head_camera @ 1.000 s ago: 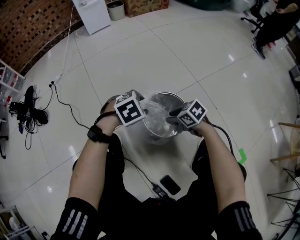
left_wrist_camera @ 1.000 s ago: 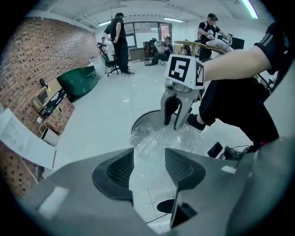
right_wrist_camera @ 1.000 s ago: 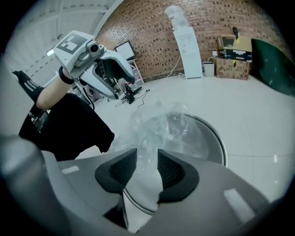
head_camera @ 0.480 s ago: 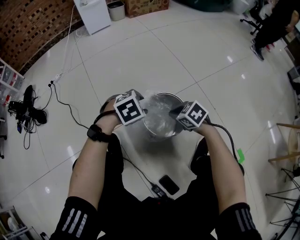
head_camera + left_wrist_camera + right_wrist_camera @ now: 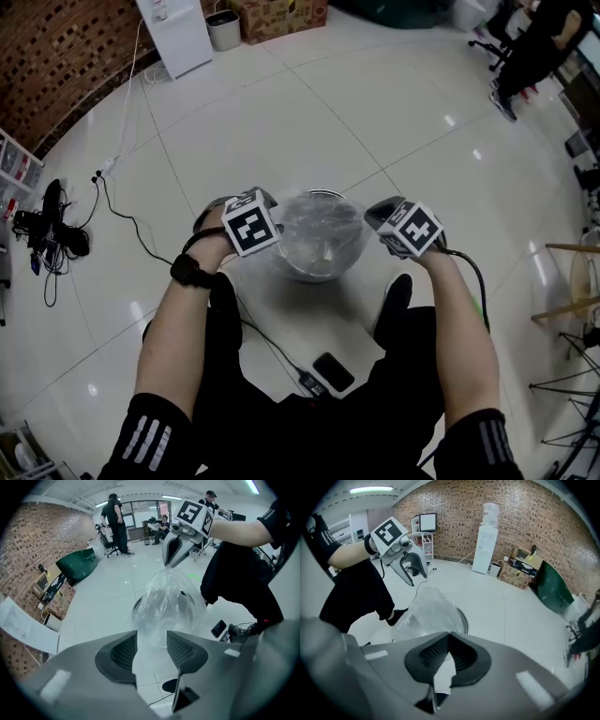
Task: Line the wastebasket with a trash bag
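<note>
1. The right hand-held gripper [image 5: 449, 637] has its jaws closed flat together. They pinch the clear film of the trash bag [image 5: 319, 225], which rises in a peak to the jaw tips in the left gripper view.
2. The left hand-held gripper [image 5: 152, 637] has its jaws wide apart, though they have just been closing a little. The bag's film sits at the mouth of the gap between them, and the pads do not press on it.
3. The bag is spread loosely over the top of the wastebasket [image 5: 464, 618], a round metal one. It stands upright on the white tiled floor [image 5: 281, 122], between the two grippers.
4. The left gripper is at the basket's left side and the right one is off its right side, held higher.
5. The person's left wrist wears a black wristwatch [image 5: 190, 271].
6. A phone [image 5: 336, 371] lies on the floor by the person's legs, with a cable running past it.
7. Further off, a white water dispenser [image 5: 486, 543] and cardboard boxes [image 5: 513, 573] stand against the brick wall [image 5: 525, 522].
</note>
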Tool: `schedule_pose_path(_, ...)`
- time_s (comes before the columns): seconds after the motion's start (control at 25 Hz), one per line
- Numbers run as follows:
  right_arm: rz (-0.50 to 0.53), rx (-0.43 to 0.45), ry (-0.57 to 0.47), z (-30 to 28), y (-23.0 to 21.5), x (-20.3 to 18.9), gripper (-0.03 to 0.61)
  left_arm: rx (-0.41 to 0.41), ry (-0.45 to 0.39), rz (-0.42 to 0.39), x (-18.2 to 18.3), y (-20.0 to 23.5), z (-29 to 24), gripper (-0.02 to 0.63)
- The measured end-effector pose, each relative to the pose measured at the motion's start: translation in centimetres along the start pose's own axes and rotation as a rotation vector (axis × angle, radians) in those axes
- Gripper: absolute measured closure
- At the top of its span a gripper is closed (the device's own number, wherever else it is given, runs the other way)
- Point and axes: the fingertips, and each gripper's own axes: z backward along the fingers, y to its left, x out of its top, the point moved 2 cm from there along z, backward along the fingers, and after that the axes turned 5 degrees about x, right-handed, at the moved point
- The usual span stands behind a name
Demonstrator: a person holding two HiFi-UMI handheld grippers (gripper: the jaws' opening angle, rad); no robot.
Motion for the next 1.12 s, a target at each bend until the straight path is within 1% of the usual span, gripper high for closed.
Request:
schedule_pose_path(0.12,-0.013,-0.034,0.03,0.2,-1.3,-1.4,0.569,0.018,0.035,0.024,-1.3,0.7,-0.8,0.418)
schedule_pose_path(0.24,0.014,-0.058,0.105,-0.3,-2.7,-3.0,0.569,0.013,0.069,0.075,-2.8,1.4,-1.6,0.409)
schedule_pose_path(0.32,0.022,-0.069,0.126,-0.3,-3.5,-3.5,0.569,0.009,0.081,0.11,-3.6,1.7,-2.5,0.403)
schedule_pose_path(0.48,0.017,-0.048,0.121,-1.3,-4.3,-3.8,0.569,-0.054,0.062,0.155,-4.2,0.5,-4.7,0.404)
schedule_pose_path(0.52,0.019,-0.039,0.116,-1.5,-4.5,-3.7,0.569,-0.059,0.072,0.153,-4.4,0.3,-5.0,0.414)
schedule_pose_path(0.56,0.02,-0.032,0.114,-1.8,-4.6,-3.6,0.569,-0.059,0.084,0.146,-4.5,0.3,-5.3,0.442)
schedule_pose_path(0.64,0.013,-0.022,0.116,-2.2,-4.9,-3.5,0.569,-0.058,0.096,0.127,-4.5,0.3,-5.8,0.543)
schedule_pose_path(0.68,0.001,-0.021,0.119,-2.4,-5.0,-3.8,0.569,-0.045,0.103,0.117,-4.6,0.6,-6.0,0.599)
schedule_pose_path(0.72,-0.016,-0.022,0.121,-2.7,-5.2,-4.1,0.569,-0.021,0.109,0.109,-4.8,1.2,-6.2,0.62)
schedule_pose_path(0.8,-0.046,-0.031,0.116,-3.2,-5.7,-4.8,0.569,0.032,0.103,0.107,-4.7,2.6,-6.4,0.62)
schedule_pose_path(0.92,-0.085,-0.054,0.1,-3.8,-6.8,-5.4,0.569,0.09,0.058,0.133,-3.8,4.9,-6.6,0.62)
schedule_pose_path(1.0,-0.112,-0.066,0.08,-4.3,-7.5,-5.4,0.569,0.12,0.04,0.15,-3.5,6.3,-7.0,0.62)
schedule_pose_path(1.12,-0.129,-0.079,0.052,-5.2,-8.3,-5.2,0.569,0.145,0.008,0.159,-2.8,7.7,-7.7,0.62)
